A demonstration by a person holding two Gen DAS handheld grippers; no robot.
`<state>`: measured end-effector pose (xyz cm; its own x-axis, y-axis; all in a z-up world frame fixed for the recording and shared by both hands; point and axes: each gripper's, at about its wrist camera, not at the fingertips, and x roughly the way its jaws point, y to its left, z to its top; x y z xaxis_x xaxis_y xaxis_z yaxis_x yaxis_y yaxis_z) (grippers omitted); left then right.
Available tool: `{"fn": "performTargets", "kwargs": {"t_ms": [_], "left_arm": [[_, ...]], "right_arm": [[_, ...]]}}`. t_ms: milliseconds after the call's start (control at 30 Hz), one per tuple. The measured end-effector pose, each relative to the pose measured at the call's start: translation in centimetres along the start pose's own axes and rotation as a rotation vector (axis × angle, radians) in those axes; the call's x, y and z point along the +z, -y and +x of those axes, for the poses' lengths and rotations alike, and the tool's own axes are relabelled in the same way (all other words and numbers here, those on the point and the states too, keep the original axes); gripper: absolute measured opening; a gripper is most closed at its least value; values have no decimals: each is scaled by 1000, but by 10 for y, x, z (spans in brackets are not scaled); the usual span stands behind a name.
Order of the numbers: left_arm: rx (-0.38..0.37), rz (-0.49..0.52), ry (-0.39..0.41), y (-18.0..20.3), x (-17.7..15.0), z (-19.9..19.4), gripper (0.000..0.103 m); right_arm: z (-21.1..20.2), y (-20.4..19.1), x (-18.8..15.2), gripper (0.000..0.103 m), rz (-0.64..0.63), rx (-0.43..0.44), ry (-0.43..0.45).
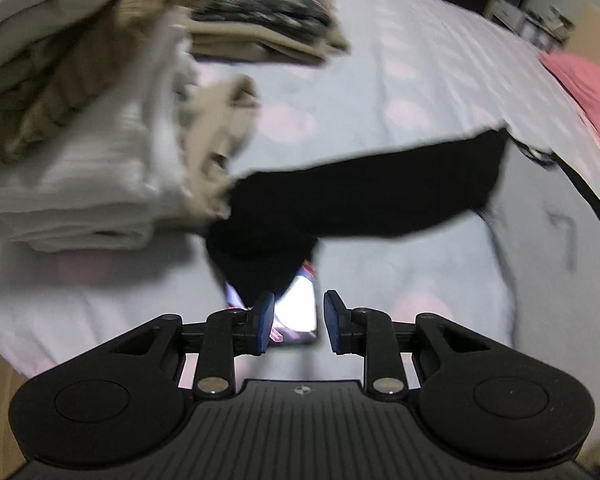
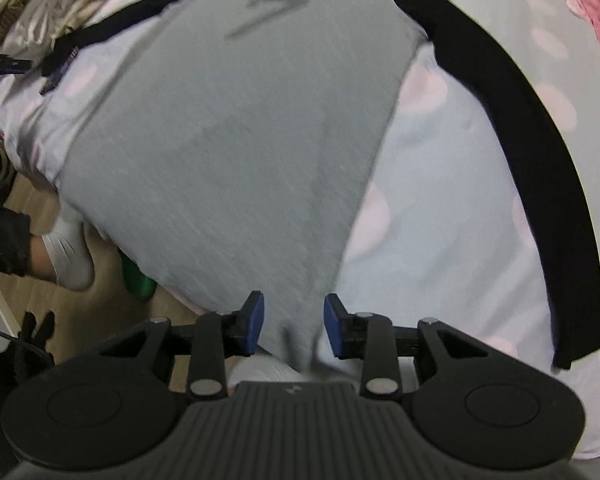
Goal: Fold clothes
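Observation:
A grey T-shirt (image 2: pixel 228 152) with black sleeves (image 2: pixel 512 140) lies spread on the bed. In the right wrist view my right gripper (image 2: pixel 294 326) hangs over its lower corner. The jaws stand apart, and a fold of grey cloth lies in the gap without being pressed. In the left wrist view the other black sleeve (image 1: pixel 360 196) stretches across the sheet, with its end bunched just ahead of my left gripper (image 1: pixel 298 322). That gripper's blue pads (image 1: pixel 264 322) are apart with nothing between them. The shirt's grey body (image 1: pixel 540 220) shows at the right.
A pile of cream and beige clothes (image 1: pixel 80 120) fills the left. A folded stack with a dark patterned garment (image 1: pixel 260 20) lies at the back, a pink garment (image 1: pixel 588 92) at the right. A lit phone (image 1: pixel 300 312) lies under the left gripper. A person's white-socked foot (image 2: pixel 70 252) stands on the wooden floor.

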<state>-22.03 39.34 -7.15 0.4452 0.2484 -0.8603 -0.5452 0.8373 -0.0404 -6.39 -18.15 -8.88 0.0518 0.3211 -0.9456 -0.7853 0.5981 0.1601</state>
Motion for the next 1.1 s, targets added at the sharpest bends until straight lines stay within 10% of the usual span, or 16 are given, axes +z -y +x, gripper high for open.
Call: {"fn": "performTargets", "kwargs": {"t_ms": [267,867,1100], "left_arm": [[55,380,185,37,-18,14,24],[206,454,158,62,-19,78,24],[108,255,133,33,0,70,0]], "right_arm": [[6,-28,19,41,-55,17,-3],[18,-44,41,41,-116,93,-29],[18,-45,43,45,-125,99,-30]]}}
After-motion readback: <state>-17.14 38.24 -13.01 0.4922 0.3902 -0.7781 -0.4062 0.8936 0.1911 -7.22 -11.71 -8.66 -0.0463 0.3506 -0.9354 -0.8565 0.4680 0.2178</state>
